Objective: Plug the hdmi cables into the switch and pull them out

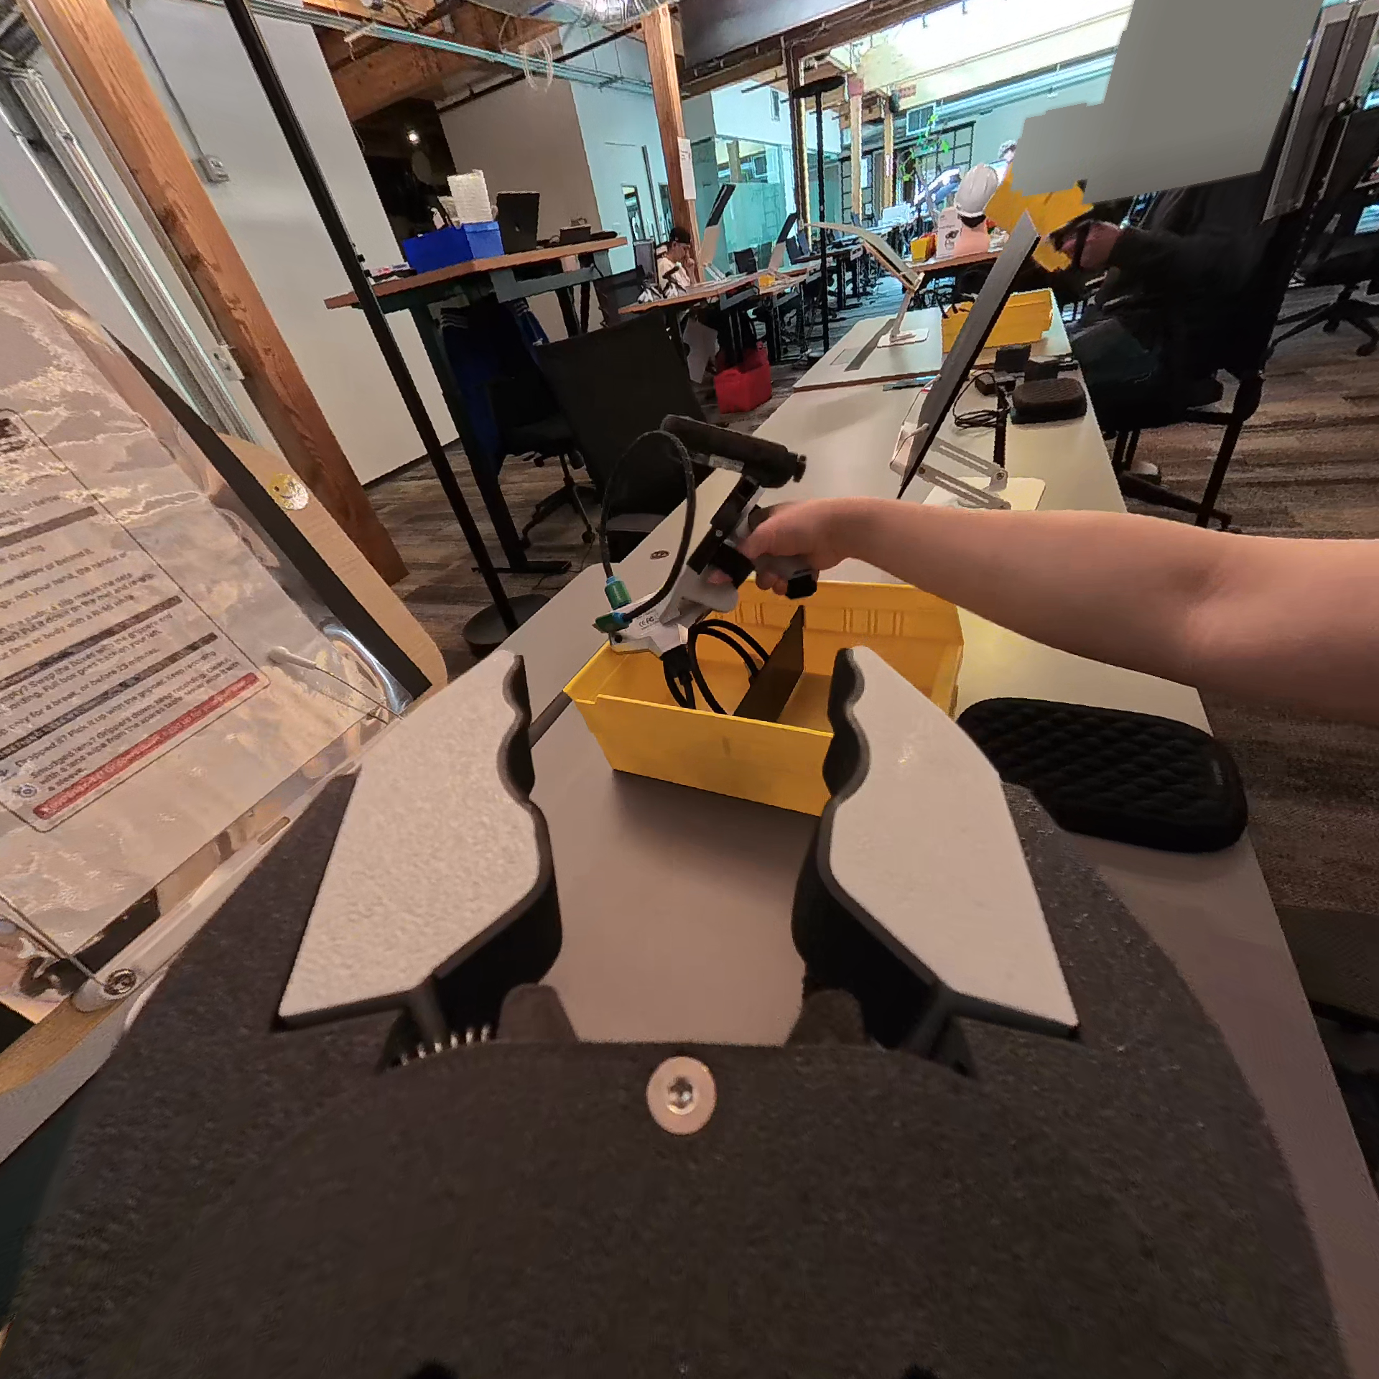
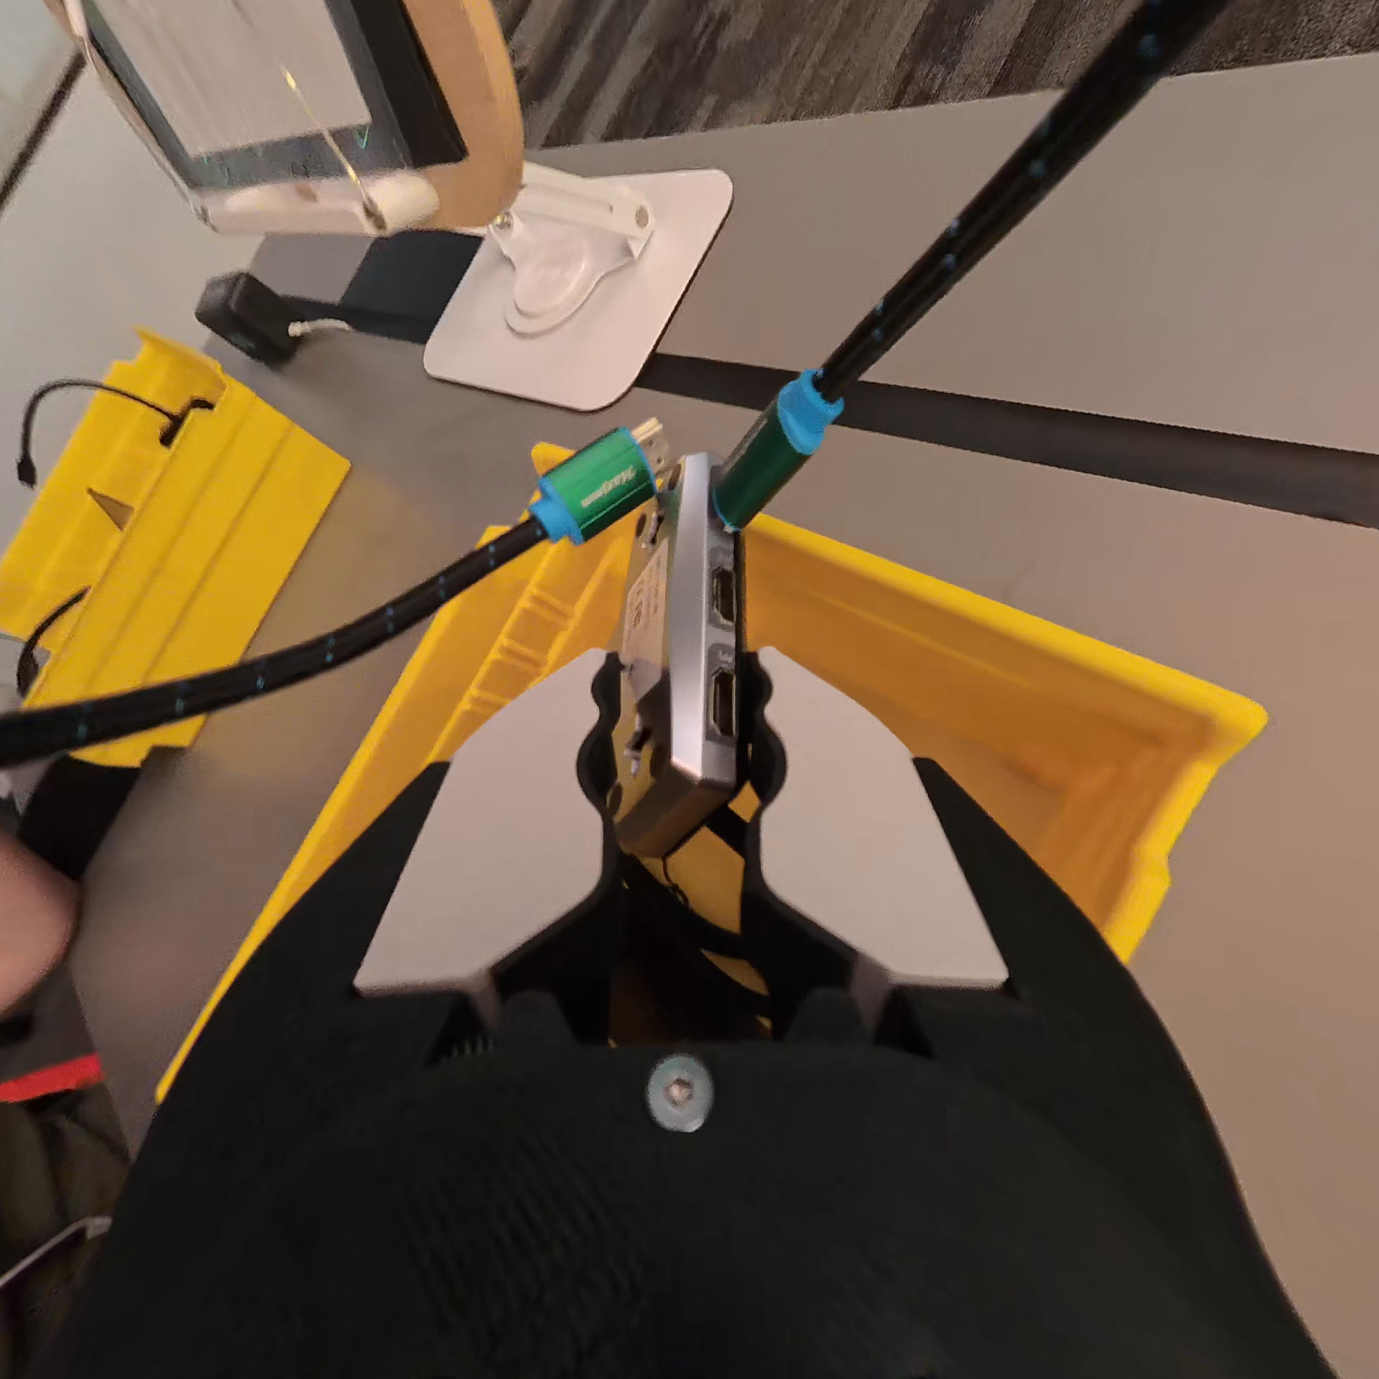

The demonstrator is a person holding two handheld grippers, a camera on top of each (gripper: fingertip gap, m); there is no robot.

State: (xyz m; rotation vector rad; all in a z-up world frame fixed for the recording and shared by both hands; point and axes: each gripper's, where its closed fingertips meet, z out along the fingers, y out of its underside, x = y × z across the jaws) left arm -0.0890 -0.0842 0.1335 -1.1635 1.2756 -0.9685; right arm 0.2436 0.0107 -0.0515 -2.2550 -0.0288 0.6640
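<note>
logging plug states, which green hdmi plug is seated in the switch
The darker green plug on the right, seated in the switch. The brighter left plug shows its bare metal tip.

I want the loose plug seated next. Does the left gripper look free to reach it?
Probably yes. The left gripper is open and empty, and the loose green plug hangs beside the switch, which the right gripper holds above the yellow bin, nothing between.

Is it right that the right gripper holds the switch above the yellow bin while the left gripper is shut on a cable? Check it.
One thing is wrong. In the left wrist view the left gripper is open and empty. The right gripper does hold the switch above the yellow bin.
</note>
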